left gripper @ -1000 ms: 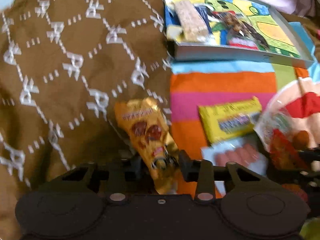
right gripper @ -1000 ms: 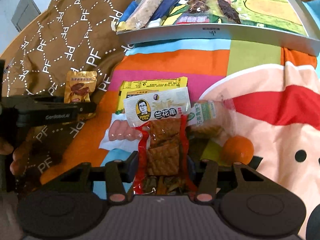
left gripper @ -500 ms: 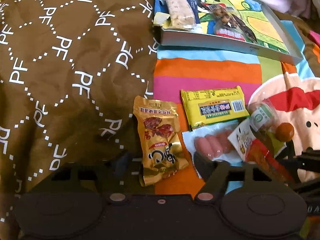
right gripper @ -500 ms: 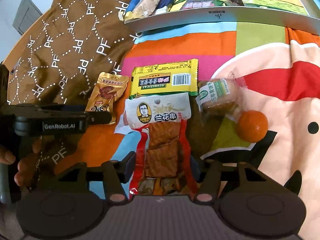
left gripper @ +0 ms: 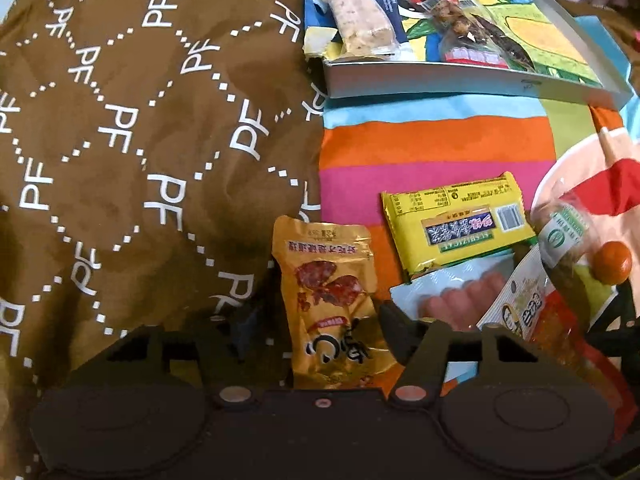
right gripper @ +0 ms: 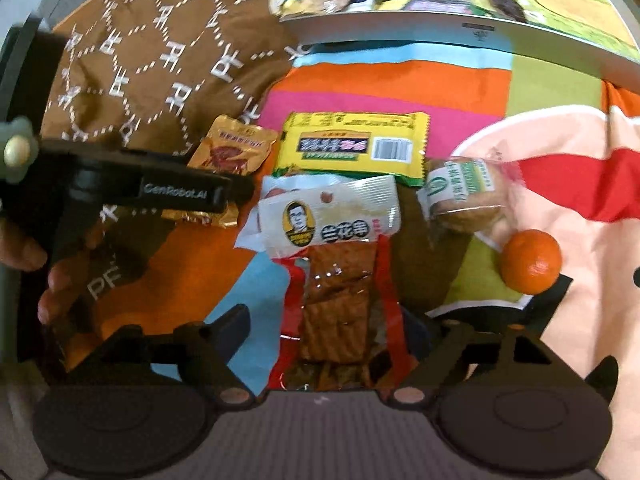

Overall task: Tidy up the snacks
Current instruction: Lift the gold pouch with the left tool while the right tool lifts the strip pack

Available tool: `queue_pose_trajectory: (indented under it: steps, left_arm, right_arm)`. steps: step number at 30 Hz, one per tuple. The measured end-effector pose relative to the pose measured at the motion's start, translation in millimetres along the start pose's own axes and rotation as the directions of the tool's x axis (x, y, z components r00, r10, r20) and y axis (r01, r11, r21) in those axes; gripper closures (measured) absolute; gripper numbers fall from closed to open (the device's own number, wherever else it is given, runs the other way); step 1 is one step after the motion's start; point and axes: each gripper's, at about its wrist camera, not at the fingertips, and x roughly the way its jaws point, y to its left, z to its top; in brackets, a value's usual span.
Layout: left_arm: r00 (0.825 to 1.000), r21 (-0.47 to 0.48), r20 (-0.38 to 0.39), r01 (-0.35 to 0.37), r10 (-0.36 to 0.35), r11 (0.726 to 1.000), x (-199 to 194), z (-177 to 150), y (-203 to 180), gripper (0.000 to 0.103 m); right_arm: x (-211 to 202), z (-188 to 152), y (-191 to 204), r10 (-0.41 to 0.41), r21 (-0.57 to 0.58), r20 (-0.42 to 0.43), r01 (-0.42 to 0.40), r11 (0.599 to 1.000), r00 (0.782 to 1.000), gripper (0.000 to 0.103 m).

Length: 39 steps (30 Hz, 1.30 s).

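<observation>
The left gripper [left gripper: 316,332] straddles the gold snack pouch [left gripper: 330,304], jaws closing but not yet pressing it. The right gripper [right gripper: 332,334], jaws opening, frames the red tofu-strip packet [right gripper: 340,312]. Only the right view shows the person's hand [right gripper: 44,276]; both show the tray [left gripper: 460,80] beyond.

Dim, soft-blurred, fisheye-warped edges

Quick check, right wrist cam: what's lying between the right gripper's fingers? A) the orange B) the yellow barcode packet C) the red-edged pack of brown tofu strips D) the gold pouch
C: the red-edged pack of brown tofu strips lies between the fingers of the right gripper, whose jaws are opening and stand clear of it; the orange, yellow barcode packet and gold pouch lie farther off.
</observation>
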Motion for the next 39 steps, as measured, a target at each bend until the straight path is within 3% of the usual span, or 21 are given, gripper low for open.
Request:
queue_pose_trajectory:
  steps: [3, 7, 16, 22, 27, 35, 39]
  left_arm:
    - [1.0, -0.006, 0.006, -0.003, 0.003, 1.0, -3.7, -2.1, 0.4, 0.059]
    - [1.0, -0.03, -0.002, 0.022, -0.022, 0.999, -8.8, -6.3, 3.0, 0.062]
    - [0.988, -0.097, -0.033, 0.144, -0.148, 0.985, -25.8, -22.1, 4.2, 0.063]
    - [0.969, -0.172, -0.053, 0.228, -0.24, 0.958, -24.5, -24.1, 7.0, 0.063]
    - [0.968, -0.178, -0.053, 0.231, -0.244, 0.956, -23.3, -23.3, 6.4, 0.063]
    - [0.96, -0.168, 0.002, 0.275, -0.279, 0.947, -33.0, -19.8, 4.5, 0.063]
    - [0.956, -0.17, 0.028, 0.292, -0.292, 0.941, -37.4, -18.5, 4.1, 0.063]
  right_arm:
    - [1.3, -2.0, 6.6, -0.038, -0.043, 0.002, 0.038, 0.998, 0.999, 0.019]
    - [-1.0, -3.5, 4.5, -0.075, -0.034, 0.026, 0.076, 0.997, 0.997, 0.036]
    - [-6.4, -4.6, 1.3, -0.058, -0.006, 0.042, 0.059, 0.998, 0.997, 0.039]
    - [-17.6, -3.9, -4.2, -0.017, 0.035, 0.073, 0.014, 0.999, 0.997, 0.051]
    - [-12.5, -3.2, -3.8, -0.014, 0.028, 0.064, 0.012, 1.0, 0.998, 0.051]
    - [-24.9, 1.5, -27.3, 0.032, 0.165, 0.1, -0.049, 0.985, 0.994, 0.053]
    - [-24.3, 0.6, -25.2, 0.035, 0.164, 0.109, -0.053, 0.985, 0.993, 0.053]
